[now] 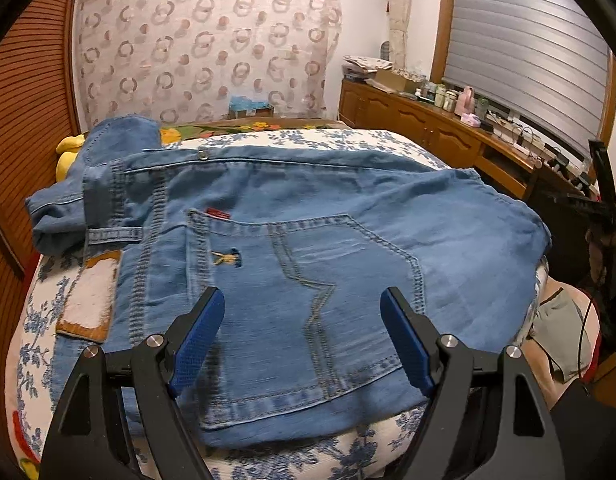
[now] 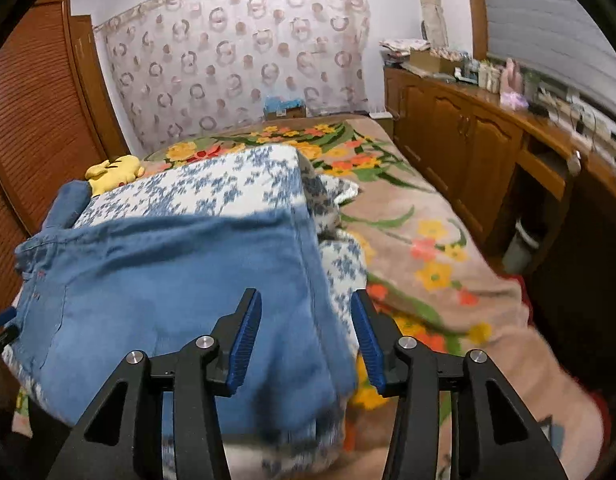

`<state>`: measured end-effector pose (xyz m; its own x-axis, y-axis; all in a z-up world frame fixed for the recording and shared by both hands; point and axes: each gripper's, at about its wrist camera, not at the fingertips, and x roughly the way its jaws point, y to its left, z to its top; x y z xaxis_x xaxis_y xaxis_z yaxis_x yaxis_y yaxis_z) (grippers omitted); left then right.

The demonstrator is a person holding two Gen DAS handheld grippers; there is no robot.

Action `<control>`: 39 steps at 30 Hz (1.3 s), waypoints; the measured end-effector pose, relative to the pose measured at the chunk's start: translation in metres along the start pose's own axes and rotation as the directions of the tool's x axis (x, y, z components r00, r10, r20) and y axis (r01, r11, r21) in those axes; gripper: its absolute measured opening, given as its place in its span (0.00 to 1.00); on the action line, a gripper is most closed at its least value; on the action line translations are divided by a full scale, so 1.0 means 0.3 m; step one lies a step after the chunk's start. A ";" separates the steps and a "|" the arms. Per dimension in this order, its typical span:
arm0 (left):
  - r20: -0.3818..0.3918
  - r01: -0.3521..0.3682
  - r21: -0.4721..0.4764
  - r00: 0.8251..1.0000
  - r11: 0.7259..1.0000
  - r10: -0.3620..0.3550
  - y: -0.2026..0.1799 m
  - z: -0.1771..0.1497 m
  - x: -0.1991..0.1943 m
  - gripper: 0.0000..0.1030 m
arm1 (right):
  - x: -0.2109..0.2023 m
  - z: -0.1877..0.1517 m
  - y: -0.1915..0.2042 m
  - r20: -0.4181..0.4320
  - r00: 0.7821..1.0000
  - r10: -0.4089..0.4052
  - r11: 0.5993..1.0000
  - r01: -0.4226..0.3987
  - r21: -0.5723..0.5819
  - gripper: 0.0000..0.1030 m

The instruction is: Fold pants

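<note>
- The jeans (image 1: 291,248) lie folded on a blue-and-white floral cushion (image 1: 308,138) on the bed, back side up, so you get the back pocket (image 1: 308,292) with its zigzag stitching right in front of the left gripper (image 1: 301,304).
- That left gripper has its jaws spread wide, blue pads (image 1: 197,340) on either side of the pocket. They hang over the denim with nothing pinched.
- To the left of it sits the waistband with the leather brand patch (image 1: 92,298) flipped out onto the cushion, plus a belt loop just beyond that.
- A small red tab (image 1: 219,213) pokes out at the pocket's top edge, ahead of the left pad.
- Past the jeans, up and left, a bunched bit of denim lies next to a yellow plush toy (image 2: 115,172).
- The right gripper (image 2: 306,308) is over the right-hand edge of the folded jeans, jaws parted about halfway. The fold edge runs up between the pads, but they aren't pressing on it, so no grip. This view is a bit smeary.
- Right of that gripper the flowery bed blanket (image 2: 428,240) spreads out, with the wooden cabinets (image 2: 460,148) farther right.
- Straight ahead of both grippers there's the ring-patterned curtain (image 1: 203,40) on the far wall.
</note>
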<state>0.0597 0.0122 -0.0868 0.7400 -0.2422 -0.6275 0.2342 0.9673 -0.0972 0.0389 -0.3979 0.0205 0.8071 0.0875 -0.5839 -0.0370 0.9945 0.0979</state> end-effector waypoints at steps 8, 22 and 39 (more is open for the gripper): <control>-0.033 0.017 -0.004 0.999 1.000 -0.017 -0.024 -0.021 0.034 0.78 | 0.024 -0.092 -0.059 -0.085 0.996 0.010 0.996 -0.002 0.094 0.54; -0.076 0.029 -0.034 0.997 0.999 -0.032 -0.015 -0.057 0.079 0.78 | 0.008 -0.116 -0.061 -0.061 0.995 0.075 0.986 -0.065 0.155 0.18; -0.040 -0.004 -0.080 0.999 0.997 0.000 0.050 -0.024 0.028 0.79 | -0.127 -0.005 0.253 0.129 0.964 0.234 0.965 -0.214 -0.151 0.02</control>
<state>0.0648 0.0252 -0.0992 0.7143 -0.2387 -0.6578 0.1805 0.9711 -0.1564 0.0045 -0.3256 0.0490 0.8451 0.3097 -0.4357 -0.2978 0.9496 0.0975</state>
